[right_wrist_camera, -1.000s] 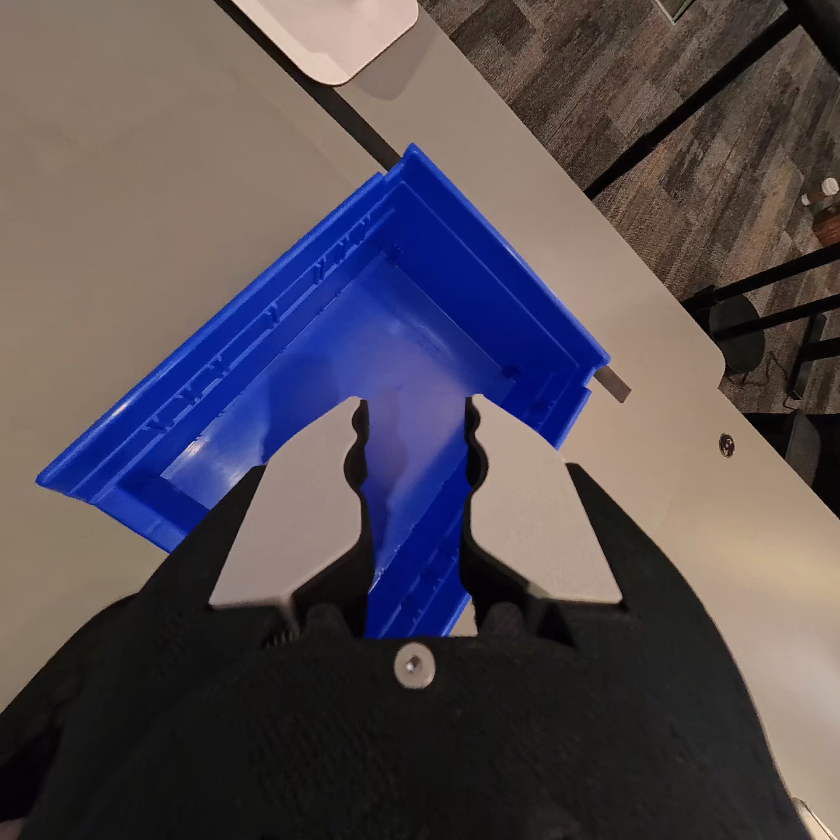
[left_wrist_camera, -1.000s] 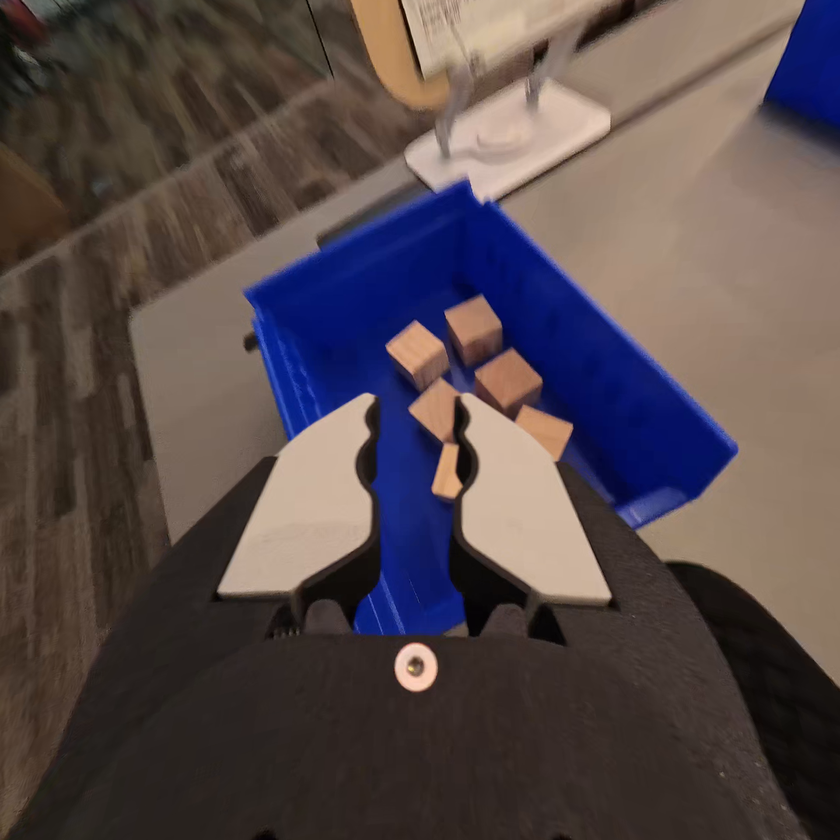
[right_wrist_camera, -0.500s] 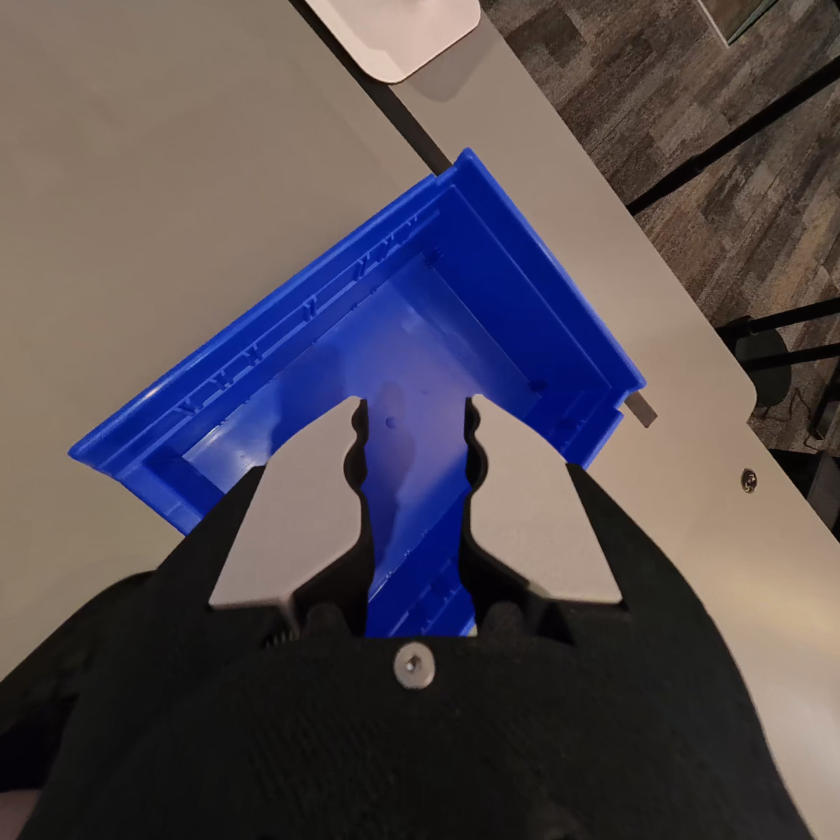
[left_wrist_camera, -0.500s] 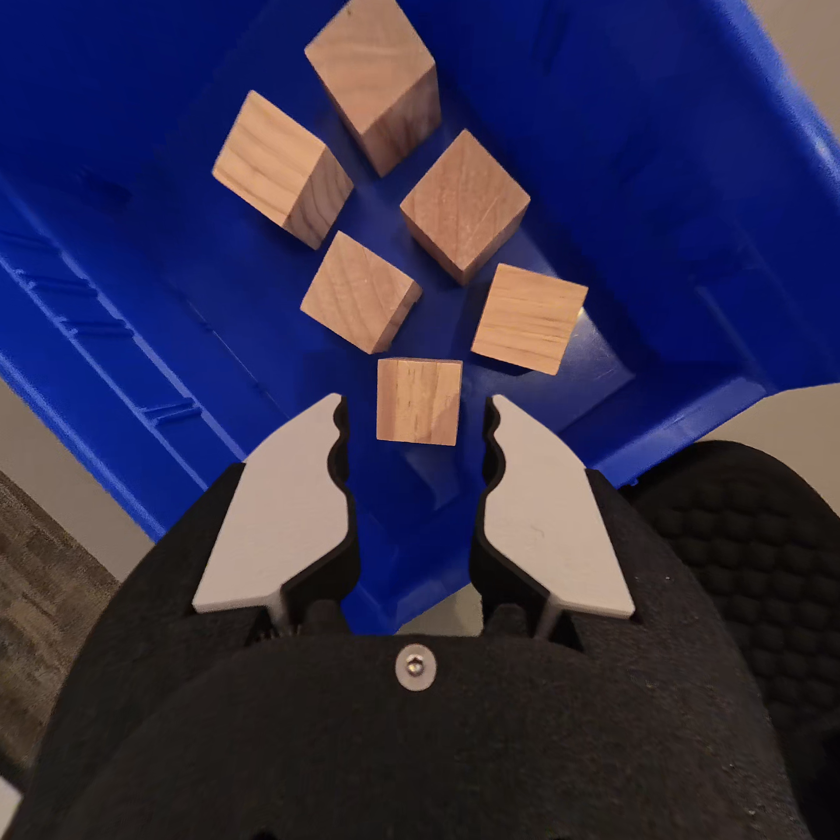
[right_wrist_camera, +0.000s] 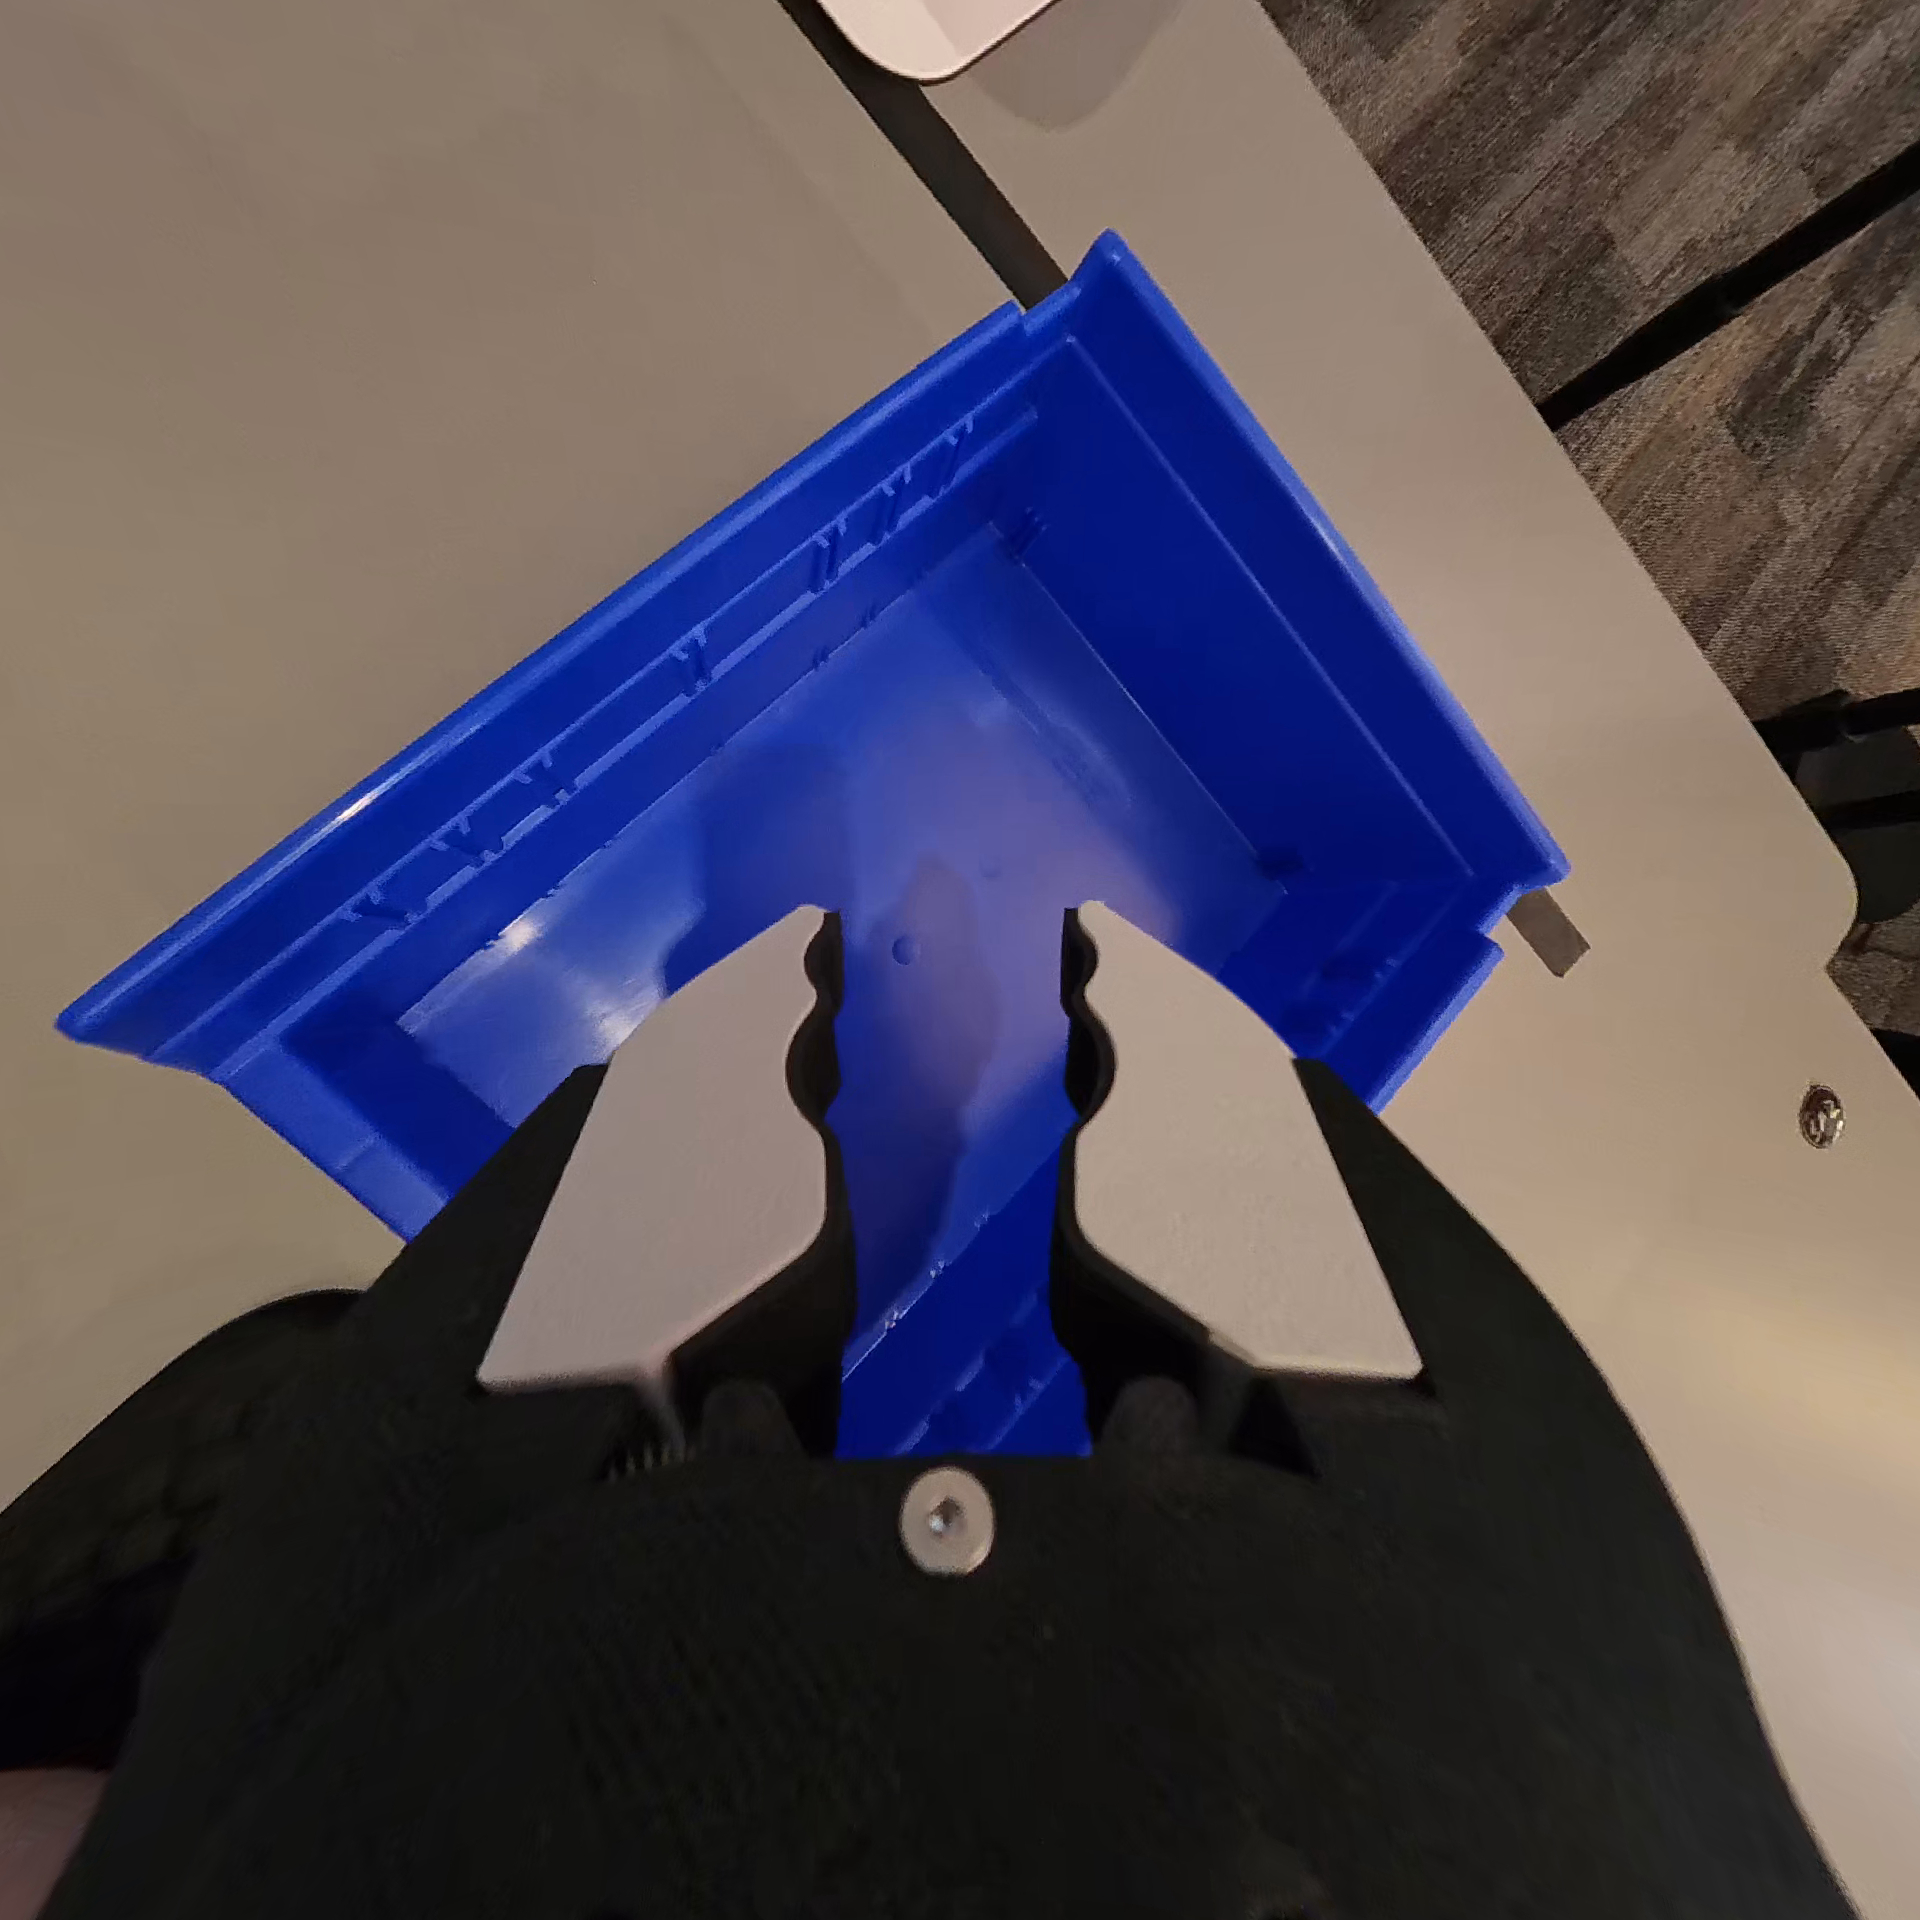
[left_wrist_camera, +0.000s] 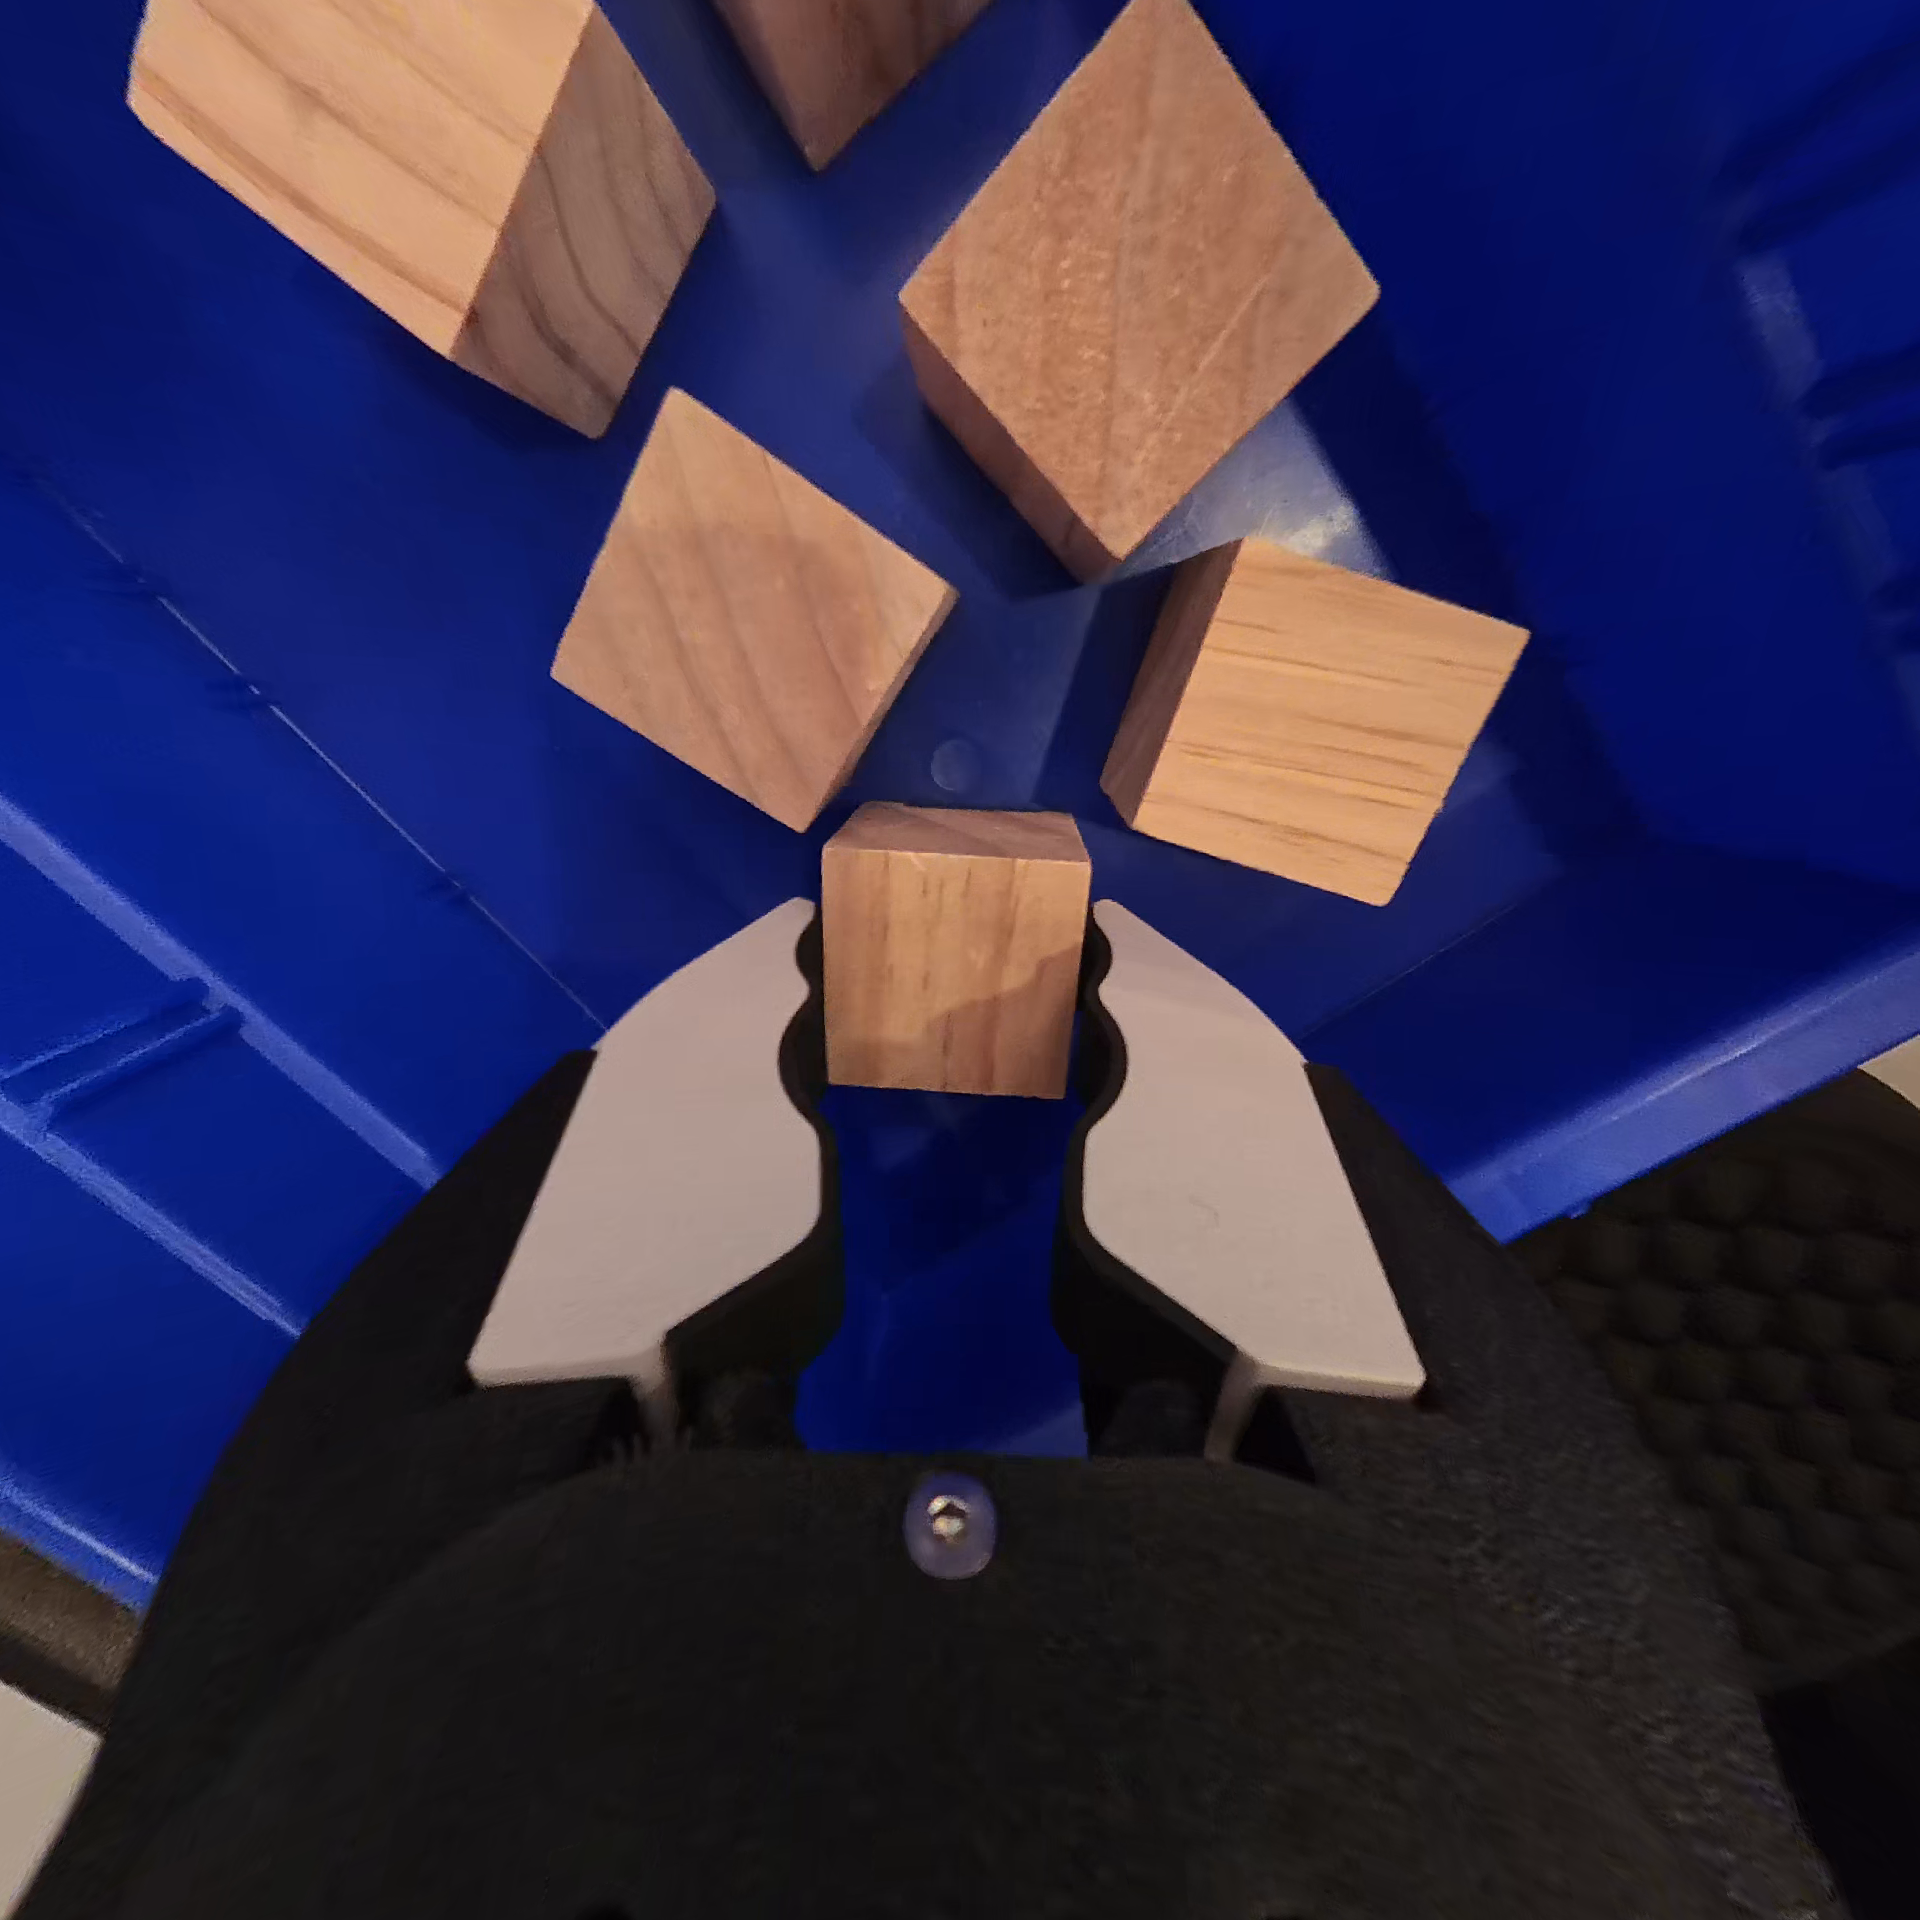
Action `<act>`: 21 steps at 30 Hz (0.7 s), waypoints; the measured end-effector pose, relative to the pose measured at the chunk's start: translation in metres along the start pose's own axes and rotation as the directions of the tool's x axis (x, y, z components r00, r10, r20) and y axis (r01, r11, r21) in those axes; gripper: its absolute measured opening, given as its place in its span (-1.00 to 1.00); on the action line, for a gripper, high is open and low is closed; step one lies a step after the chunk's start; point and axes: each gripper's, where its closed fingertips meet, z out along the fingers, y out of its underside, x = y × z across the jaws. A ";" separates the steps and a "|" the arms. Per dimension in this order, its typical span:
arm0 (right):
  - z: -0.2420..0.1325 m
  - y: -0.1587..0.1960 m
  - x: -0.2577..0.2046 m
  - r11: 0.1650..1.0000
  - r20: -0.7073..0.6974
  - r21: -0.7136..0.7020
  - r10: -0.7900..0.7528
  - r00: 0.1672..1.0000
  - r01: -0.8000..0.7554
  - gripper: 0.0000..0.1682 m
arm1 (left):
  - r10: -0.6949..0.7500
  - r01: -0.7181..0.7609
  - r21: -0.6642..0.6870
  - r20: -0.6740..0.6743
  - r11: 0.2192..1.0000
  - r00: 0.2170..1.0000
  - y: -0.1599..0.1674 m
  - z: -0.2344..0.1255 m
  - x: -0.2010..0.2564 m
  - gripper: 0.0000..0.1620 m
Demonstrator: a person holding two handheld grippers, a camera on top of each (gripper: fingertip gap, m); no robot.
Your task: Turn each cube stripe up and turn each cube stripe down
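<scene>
In the left wrist view, several plain wooden cubes lie in a blue bin (left_wrist_camera: 260,831); no stripe shows on any visible face. My left gripper (left_wrist_camera: 951,920) is down inside the bin, its fingertips closed against both sides of the nearest cube (left_wrist_camera: 951,966). Other cubes lie just beyond it (left_wrist_camera: 748,613), (left_wrist_camera: 1320,717), (left_wrist_camera: 1132,281). In the right wrist view, my right gripper (right_wrist_camera: 945,920) is open and empty, held above a second blue bin (right_wrist_camera: 1195,582) with nothing in it.
The second bin sits on a grey table (right_wrist_camera: 416,312) near its right edge, with carpeted floor (right_wrist_camera: 1662,260) beyond. A white stand base (right_wrist_camera: 935,31) is at the far end. The left bin's walls (left_wrist_camera: 1558,312) close in around the cubes.
My left gripper swung down into the bin, opened wide around the nearest cube, then closed on it. My right gripper drifted slightly over the empty bin and stayed open.
</scene>
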 end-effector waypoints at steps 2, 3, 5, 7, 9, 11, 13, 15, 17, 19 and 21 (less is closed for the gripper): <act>0.002 0.001 0.000 1.000 -0.001 -0.011 -0.001 1.000 0.001 -0.50 | 0.005 -0.005 -0.030 0.002 1.000 1.000 0.003 -0.001 0.000 -0.44; 0.002 0.001 0.001 1.000 -0.004 -0.012 -0.004 1.000 0.004 -0.51 | 0.010 -0.010 -0.047 0.007 0.999 1.000 0.005 -0.004 0.000 -0.44; -0.001 -0.003 0.003 1.000 -0.023 0.000 -0.004 1.000 0.004 -0.51 | 0.026 -0.024 -0.044 0.038 0.999 0.999 0.004 -0.016 -0.002 -0.44; -0.007 -0.008 0.006 1.000 -0.054 0.019 0.000 0.999 0.001 -0.51 | 0.042 -0.044 0.026 0.084 0.999 0.996 -0.005 -0.038 -0.004 -0.44; -0.016 -0.016 0.012 0.999 -0.109 0.041 0.000 0.994 0.004 -0.52 | 0.035 -0.051 0.112 0.144 0.992 0.989 -0.018 -0.067 -0.008 -0.44; -0.027 -0.029 0.015 0.996 -0.167 0.092 -0.003 0.986 0.018 -0.52 | 0.016 -0.056 0.217 0.181 0.975 0.983 -0.037 -0.101 -0.007 -0.44; -0.043 -0.053 0.017 0.980 -0.238 0.190 -0.016 0.971 0.063 -0.51 | 0.002 -0.060 0.348 0.166 0.936 0.986 -0.063 -0.137 0.006 -0.44; -0.064 -0.095 0.011 0.909 -0.321 0.384 -0.031 0.946 0.160 -0.46 | 0.018 -0.071 0.527 0.104 0.847 0.994 -0.099 -0.176 0.035 -0.44; -0.086 -0.142 -0.024 0.731 -0.309 0.630 -0.074 0.948 0.262 -0.43 | 0.114 -0.052 0.715 -0.039 0.697 0.993 -0.137 -0.209 0.088 -0.45; -0.103 -0.172 -0.082 0.500 -0.257 0.803 -0.197 0.946 0.323 -0.21 | 0.251 -0.014 0.818 -0.160 0.575 0.955 -0.162 -0.232 0.144 -0.45; -0.110 -0.189 -0.133 0.354 -0.244 0.869 -0.299 0.923 0.345 -0.21 | 0.365 0.011 0.871 -0.218 0.491 0.905 -0.180 -0.248 0.187 -0.45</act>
